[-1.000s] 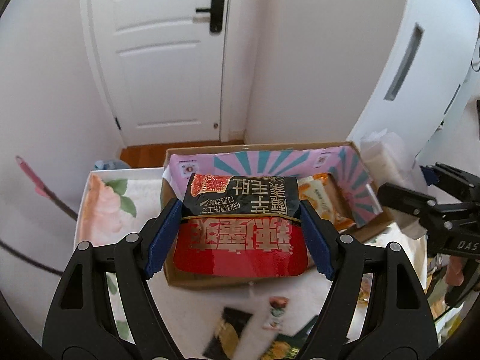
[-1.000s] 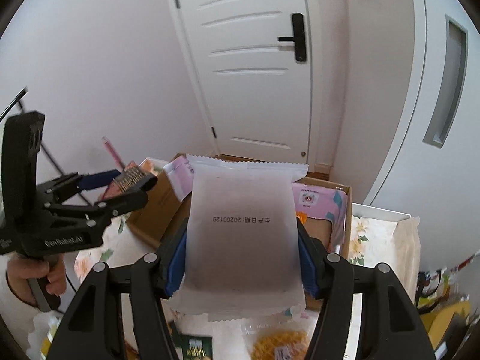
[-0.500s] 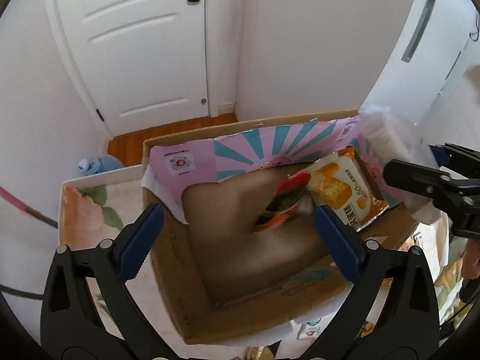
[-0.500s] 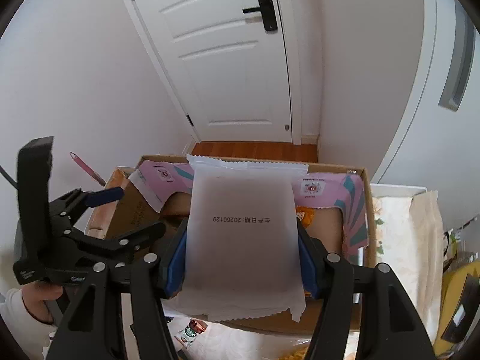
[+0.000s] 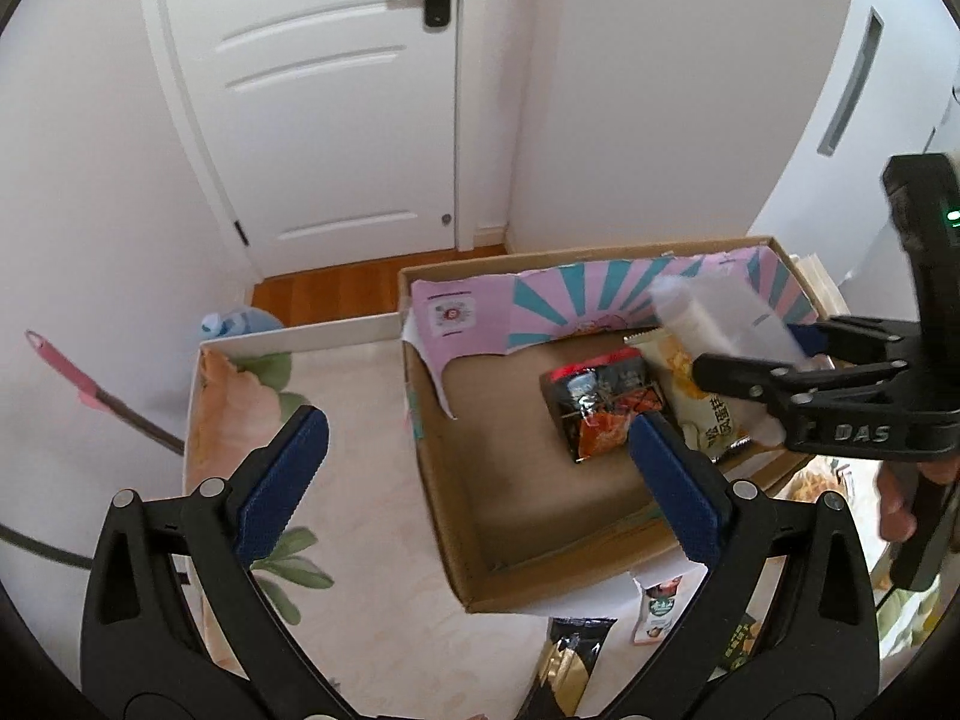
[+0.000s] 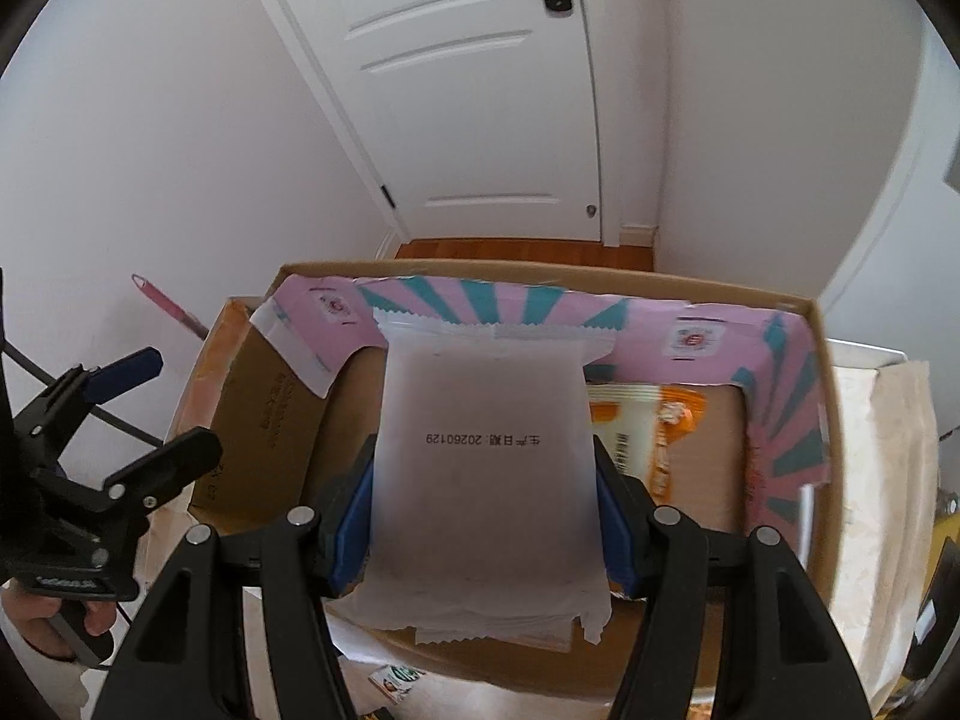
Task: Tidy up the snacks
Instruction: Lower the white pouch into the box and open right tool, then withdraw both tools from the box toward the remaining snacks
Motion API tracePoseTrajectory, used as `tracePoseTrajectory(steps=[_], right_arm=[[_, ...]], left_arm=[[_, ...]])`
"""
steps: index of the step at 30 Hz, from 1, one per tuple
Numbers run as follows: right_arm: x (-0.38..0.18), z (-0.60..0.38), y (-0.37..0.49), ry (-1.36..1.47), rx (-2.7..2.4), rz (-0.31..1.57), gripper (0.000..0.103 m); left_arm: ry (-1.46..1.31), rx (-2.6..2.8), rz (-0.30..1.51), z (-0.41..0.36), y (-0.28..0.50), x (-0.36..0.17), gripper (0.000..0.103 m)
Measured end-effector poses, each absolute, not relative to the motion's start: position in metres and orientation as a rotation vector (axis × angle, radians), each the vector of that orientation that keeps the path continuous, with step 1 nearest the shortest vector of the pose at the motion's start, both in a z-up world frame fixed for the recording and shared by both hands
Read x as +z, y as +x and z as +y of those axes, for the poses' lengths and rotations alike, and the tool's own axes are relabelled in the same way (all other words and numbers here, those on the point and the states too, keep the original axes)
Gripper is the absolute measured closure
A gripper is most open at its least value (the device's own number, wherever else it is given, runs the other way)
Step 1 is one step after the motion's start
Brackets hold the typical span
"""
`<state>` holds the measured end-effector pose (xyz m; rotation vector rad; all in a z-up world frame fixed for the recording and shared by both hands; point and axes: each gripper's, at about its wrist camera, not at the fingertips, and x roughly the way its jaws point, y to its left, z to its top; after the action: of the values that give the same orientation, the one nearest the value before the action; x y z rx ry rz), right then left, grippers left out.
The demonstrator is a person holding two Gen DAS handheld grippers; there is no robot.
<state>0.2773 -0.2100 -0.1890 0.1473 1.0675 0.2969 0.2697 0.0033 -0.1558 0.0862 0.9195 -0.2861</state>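
A: White frosted packet (image 6: 486, 456) pinched in right hand-held gripper (image 6: 485, 516), hanging over cardboard box (image 6: 822, 396), presumably for release there.
B: Left hand-held gripper (image 5: 474, 474) spread, empty; red-black packet (image 5: 603, 411) lies inside.

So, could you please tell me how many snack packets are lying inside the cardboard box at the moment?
2: a red-and-black packet on the box floor, and an orange-and-white packet beside it. The white packet held over the cardboard box may hide more.
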Motion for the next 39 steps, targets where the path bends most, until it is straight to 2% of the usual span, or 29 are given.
tracePoseTrajectory(steps=[3, 4, 5, 6, 30, 39], right_arm=[[-0.198, -0.205, 0.284, 0.184, 0.325, 1.094, 0.040], [-0.197, -0.206, 0.284, 0.204, 0.334, 1.081, 0.027], [-0.194, -0.207, 0.282, 0.229, 0.345, 1.044, 0.010], [-0.191, -0.208, 0.280, 0.241, 0.351, 1.012, 0.006], [-0.129, -0.254, 0.187, 0.125, 0.403, 0.828, 0.005], [-0.125, -0.273, 0.140, 0.052, 0.359, 0.831, 0.005]], left_arm=[[0.086, -0.274, 0.905, 0.005, 0.266, -0.152, 0.003], [0.088, -0.268, 0.900, 0.006, 0.264, -0.151, 0.003], [0.091, -0.260, 0.896, 0.006, 0.262, -0.151, 0.003], [0.091, -0.254, 0.894, 0.006, 0.260, -0.150, 0.003], [0.006, -0.074, 0.791, -0.004, 0.148, -0.117, 0.003], [0.029, -0.024, 0.809, -0.005, 0.100, -0.119, 0.003]])
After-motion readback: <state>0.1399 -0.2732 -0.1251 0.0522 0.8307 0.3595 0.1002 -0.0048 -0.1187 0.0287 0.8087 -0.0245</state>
